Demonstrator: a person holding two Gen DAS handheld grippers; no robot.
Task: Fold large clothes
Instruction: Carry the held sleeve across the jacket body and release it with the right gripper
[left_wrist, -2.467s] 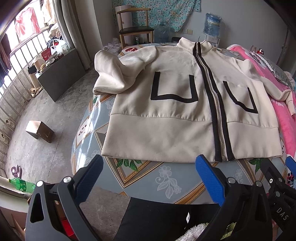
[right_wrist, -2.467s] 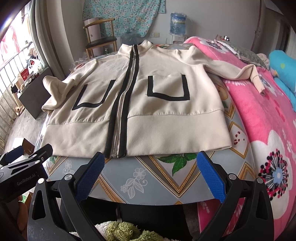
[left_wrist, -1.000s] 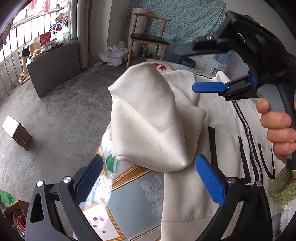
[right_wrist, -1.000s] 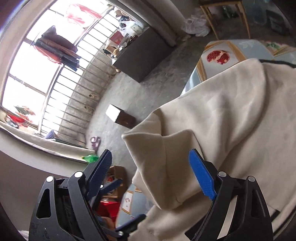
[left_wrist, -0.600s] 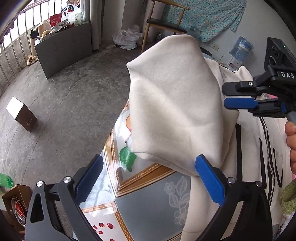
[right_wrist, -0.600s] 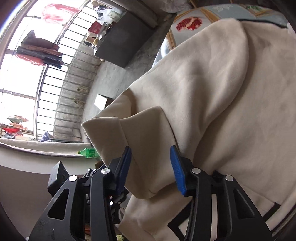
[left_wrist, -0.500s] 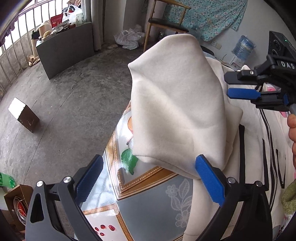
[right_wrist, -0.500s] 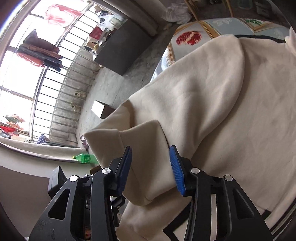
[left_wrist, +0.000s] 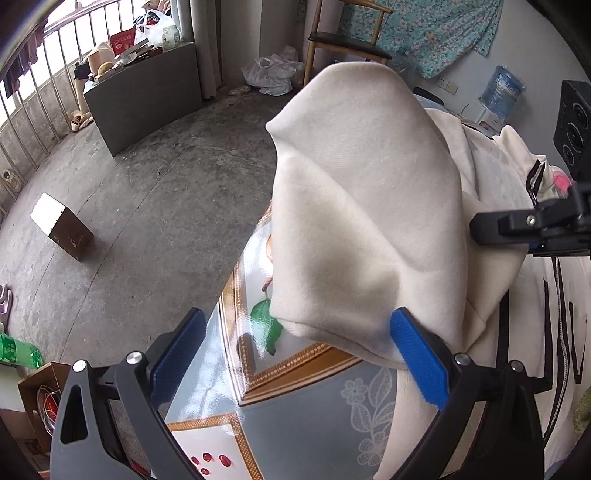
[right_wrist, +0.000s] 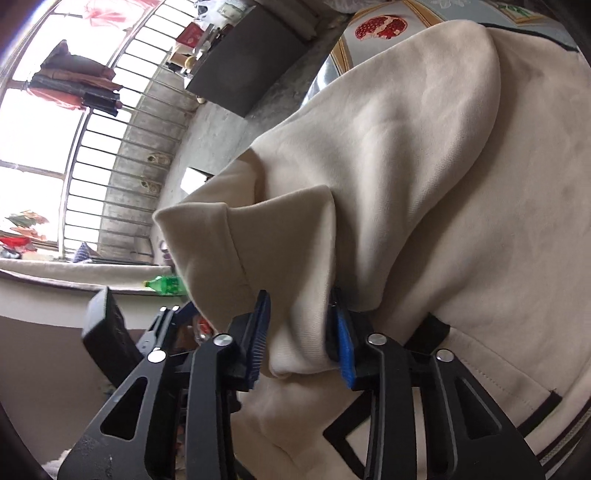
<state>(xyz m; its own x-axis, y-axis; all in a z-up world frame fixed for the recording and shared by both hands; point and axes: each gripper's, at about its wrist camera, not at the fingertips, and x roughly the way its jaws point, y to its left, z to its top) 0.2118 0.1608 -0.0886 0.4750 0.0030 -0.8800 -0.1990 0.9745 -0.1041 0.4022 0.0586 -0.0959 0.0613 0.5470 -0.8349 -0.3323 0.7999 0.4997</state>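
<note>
- Cream fleece fills the narrow gap between the right gripper's (right_wrist: 299, 328) two blue pads: they pinch the cuff of one jacket sleeve (right_wrist: 258, 251).
- The left gripper (left_wrist: 295, 354) stands wide apart, two blue pads empty, the sleeve's fold just above the right-hand pad.
- One cream zip jacket (left_wrist: 524, 332) with black trim lies on the floral-patterned table (left_wrist: 295, 424).
- Beyond: one small brown box (left_wrist: 61, 230), one green bottle (right_wrist: 166, 285), one wooden chair (left_wrist: 347, 35).

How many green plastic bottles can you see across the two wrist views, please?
1, seen in both views: the green bottle lies on the floor at the left view's left edge, and shows again beyond the jacket cuff that the right gripper clamps. Others may be hidden.
</note>
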